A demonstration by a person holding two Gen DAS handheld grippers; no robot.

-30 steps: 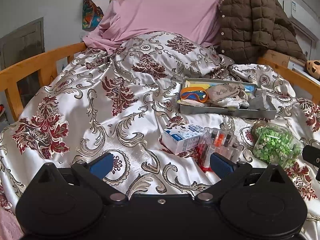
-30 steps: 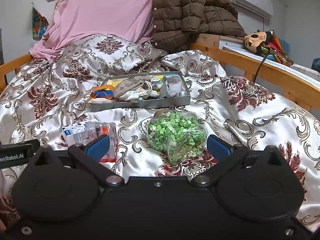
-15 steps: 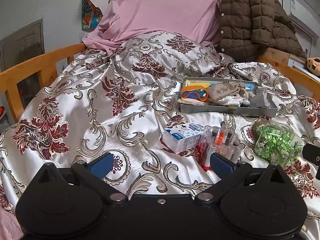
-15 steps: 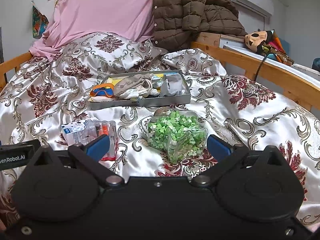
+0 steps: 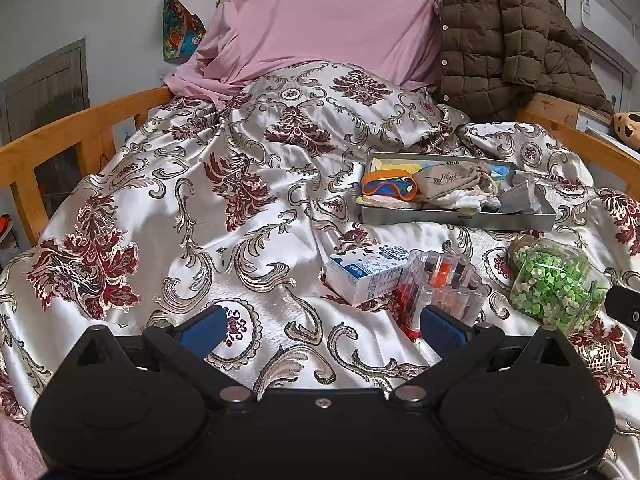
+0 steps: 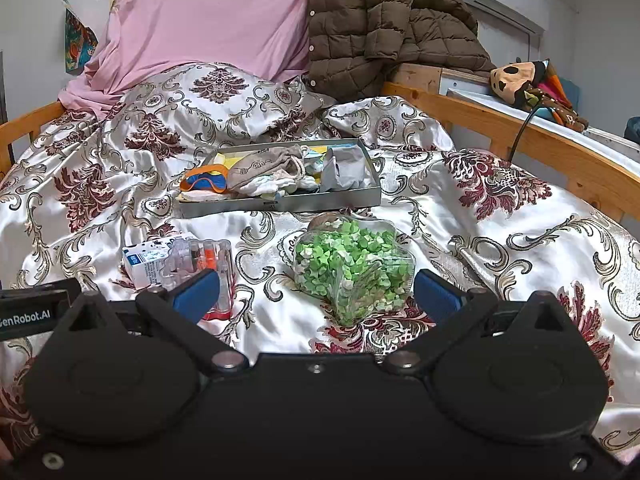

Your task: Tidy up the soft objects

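Both views have crept closer to the bed: your spread, empty right claw [image 6: 316,294] could snag the slippery satin quilt [image 6: 500,216] beside the jar of green paper stars [image 6: 352,264] at 12 o'clock.

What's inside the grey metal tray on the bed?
The grey metal tray holds orange-rimmed blue goggles, a beige drawstring pouch, white cloths and a grey packet. Yellow pieces underneath are mostly covered.
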